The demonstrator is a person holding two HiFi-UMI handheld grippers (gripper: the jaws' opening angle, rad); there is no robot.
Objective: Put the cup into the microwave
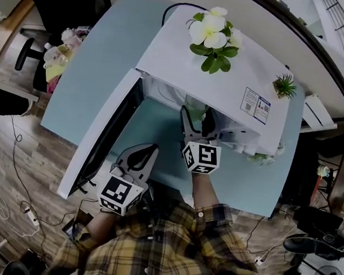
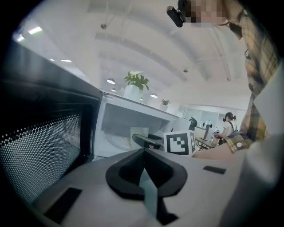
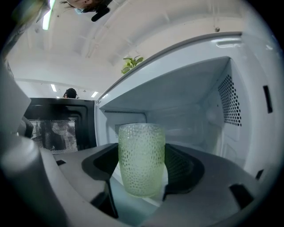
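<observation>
A pale green dimpled glass cup (image 3: 142, 159) stands upright between the jaws of my right gripper (image 3: 141, 177), which is shut on it. In the head view the cup (image 1: 195, 107) is at the mouth of the white microwave (image 1: 214, 71), just under its front edge. The cavity (image 3: 191, 111) lies open right behind the cup. The microwave door (image 1: 102, 139) is swung wide open to the left. My left gripper (image 1: 141, 153) hangs beside the door's lower end, shut with nothing in it (image 2: 144, 153). From there the right gripper's marker cube (image 2: 179, 142) shows in front of the cavity.
A potted white flower (image 1: 213, 35) and a small green plant (image 1: 284, 86) stand on top of the microwave. The microwave sits on a light blue table (image 1: 93, 78). Cables and a power strip (image 1: 29, 214) lie on the wooden floor at the left.
</observation>
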